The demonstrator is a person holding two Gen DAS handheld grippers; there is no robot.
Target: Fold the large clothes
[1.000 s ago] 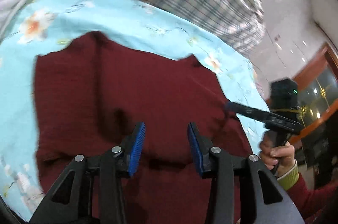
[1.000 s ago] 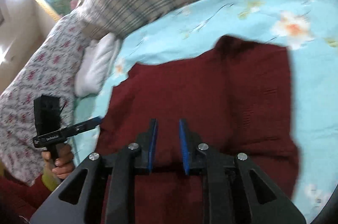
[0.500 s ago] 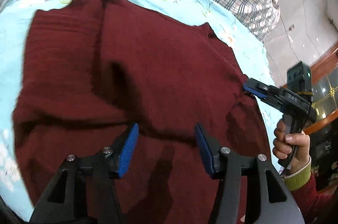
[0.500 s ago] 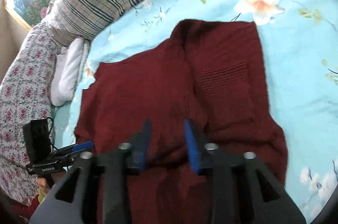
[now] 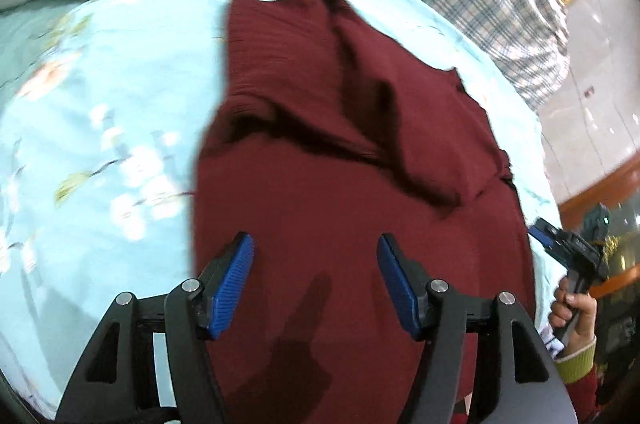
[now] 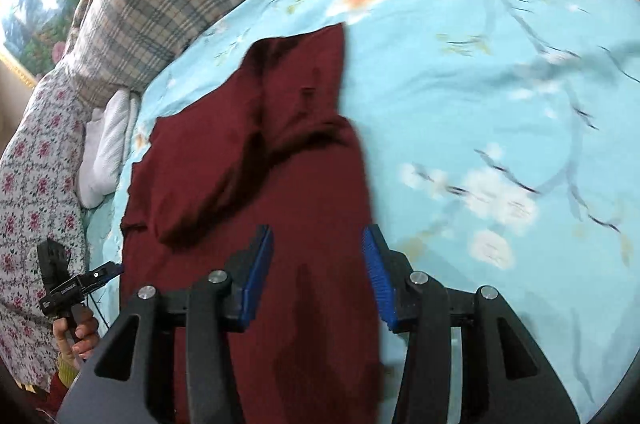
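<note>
**Both grippers open above the maroon sweater**

A dark red knitted sweater [image 5: 360, 204] lies partly folded on the light blue floral bedsheet [image 5: 100, 104]. The left gripper [image 5: 314, 264] and right gripper [image 6: 318, 264] hang above it, jaws wide, holding nothing. Motion blur leaves the fold's far edge unclear, perhaps a sleeve.

maroon sweater's [image 5: 360, 224] near hem cut off behind both hand-held grippers
</note>
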